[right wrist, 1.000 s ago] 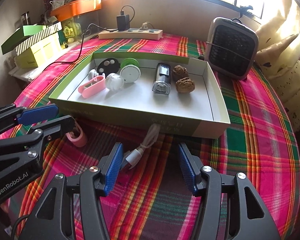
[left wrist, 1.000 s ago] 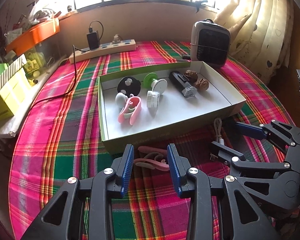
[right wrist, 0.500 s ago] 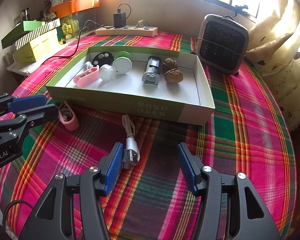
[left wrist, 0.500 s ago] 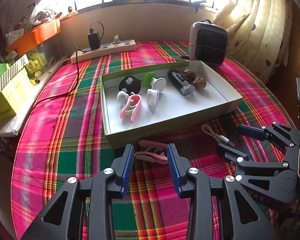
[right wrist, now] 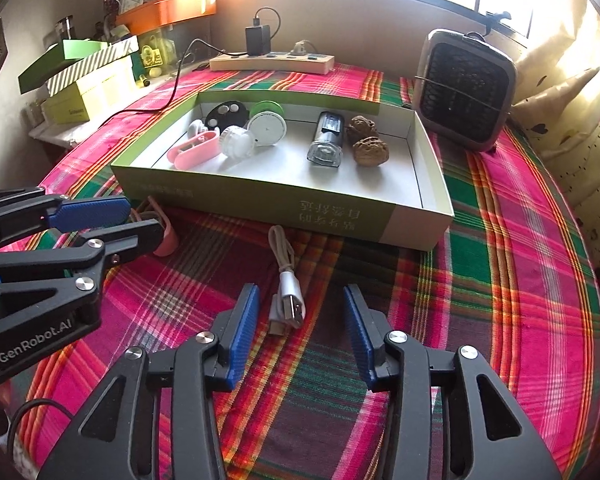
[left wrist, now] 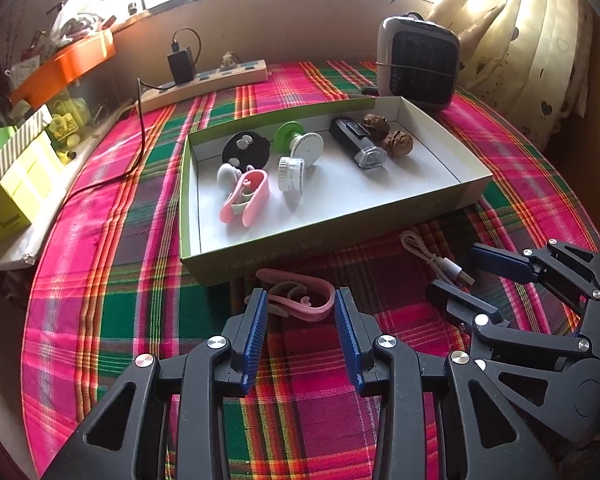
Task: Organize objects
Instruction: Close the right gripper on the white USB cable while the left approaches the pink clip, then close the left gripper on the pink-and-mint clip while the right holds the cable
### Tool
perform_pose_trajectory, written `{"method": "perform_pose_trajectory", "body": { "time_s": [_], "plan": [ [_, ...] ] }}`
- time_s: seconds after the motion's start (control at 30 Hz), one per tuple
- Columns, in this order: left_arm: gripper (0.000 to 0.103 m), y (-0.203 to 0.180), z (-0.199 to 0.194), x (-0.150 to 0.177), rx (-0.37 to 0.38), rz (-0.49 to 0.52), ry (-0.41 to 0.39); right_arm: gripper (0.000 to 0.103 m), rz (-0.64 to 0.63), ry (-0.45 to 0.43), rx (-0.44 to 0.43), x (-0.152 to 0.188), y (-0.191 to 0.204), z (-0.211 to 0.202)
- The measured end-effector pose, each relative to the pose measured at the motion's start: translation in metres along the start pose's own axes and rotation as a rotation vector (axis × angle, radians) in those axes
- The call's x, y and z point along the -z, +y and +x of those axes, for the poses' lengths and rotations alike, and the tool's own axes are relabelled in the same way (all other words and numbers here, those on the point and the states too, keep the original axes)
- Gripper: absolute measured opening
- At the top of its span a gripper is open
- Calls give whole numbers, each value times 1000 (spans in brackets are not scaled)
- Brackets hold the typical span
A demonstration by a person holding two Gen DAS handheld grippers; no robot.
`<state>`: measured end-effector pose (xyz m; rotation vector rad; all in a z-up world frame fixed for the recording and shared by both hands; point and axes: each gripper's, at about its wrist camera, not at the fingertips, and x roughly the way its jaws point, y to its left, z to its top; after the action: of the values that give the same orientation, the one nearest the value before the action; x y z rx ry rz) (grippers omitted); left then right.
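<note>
A pink clip (left wrist: pixel 300 298) lies on the plaid cloth in front of the green cardboard tray (left wrist: pixel 284 246). My left gripper (left wrist: pixel 299 310) is open, its blue pads on either side of the clip, apart from it. A white USB cable (right wrist: pixel 286 280) lies in front of the tray (right wrist: pixel 340 212). My right gripper (right wrist: pixel 300 312) is open with the cable's plug between its pads. The tray holds a second pink clip (left wrist: pixel 246 200), a black disc, a green-and-white reel, a white jar, a black device and two walnuts (left wrist: pixel 396 142). The cable also shows in the left view (left wrist: pixel 436 258).
A small heater (right wrist: pixel 466 88) stands behind the tray at the right. A power strip (right wrist: pixel 272 62) with a black charger lies at the back. Green and yellow boxes (right wrist: pixel 88 76) stack at the left. Curtains hang at the right.
Both grippers have pulled back and away from the tray; the cable now lies between my right pads rather than at the left one. The clip sits between my left pads.
</note>
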<state>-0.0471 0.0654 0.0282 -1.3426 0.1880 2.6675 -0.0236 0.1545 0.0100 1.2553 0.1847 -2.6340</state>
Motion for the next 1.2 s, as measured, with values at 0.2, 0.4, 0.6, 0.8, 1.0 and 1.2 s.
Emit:
{"method": "perform_pose_trajectory", "body": {
  "time_s": [0.2,0.4,0.6,0.8,1.0,1.2],
  "plan": [
    [33,5,-2,5,-26,-1,16,44,9,2,-14,0,-2,0],
    [33,20,-3,13,-52,-32,27,35,-3,-2,-23,0,0,0],
    [33,32,-5,15,-60,-69,24,18,-28,-5,-44,1,6,-1],
    [33,37,-3,17,-8,-109,35,16,-57,-9,-117,-1,14,0],
    [33,41,-2,18,40,-138,35,16,-102,-10,-167,-9,27,4],
    [33,47,-4,19,54,-158,27,16,-156,-4,-215,-11,41,5]
  ]
}}
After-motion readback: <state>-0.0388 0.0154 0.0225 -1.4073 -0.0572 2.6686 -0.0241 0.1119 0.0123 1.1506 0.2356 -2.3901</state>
